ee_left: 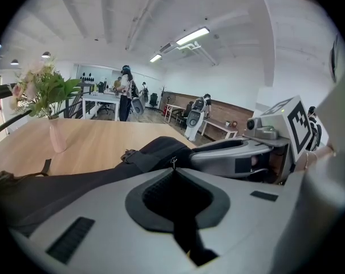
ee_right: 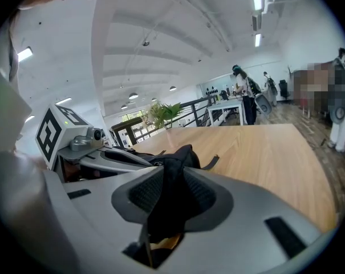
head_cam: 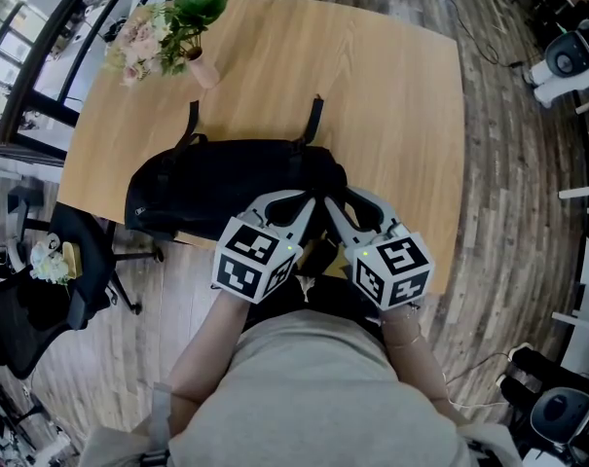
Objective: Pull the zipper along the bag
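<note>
A black bag lies along the near edge of the wooden table, its straps pointing away from me. Both grippers meet at the bag's right end. My left gripper is shut, and a small metal zipper pull pokes up at its joined tips. Right beside it, my right gripper is shut on a bunched fold of the bag's fabric, which fills the gap between its pads and rises above the tips. The bag's body stretches away to the left.
A pink vase with flowers stands at the table's far left. A black office chair sits on the floor at the left. People stand by desks in the far background.
</note>
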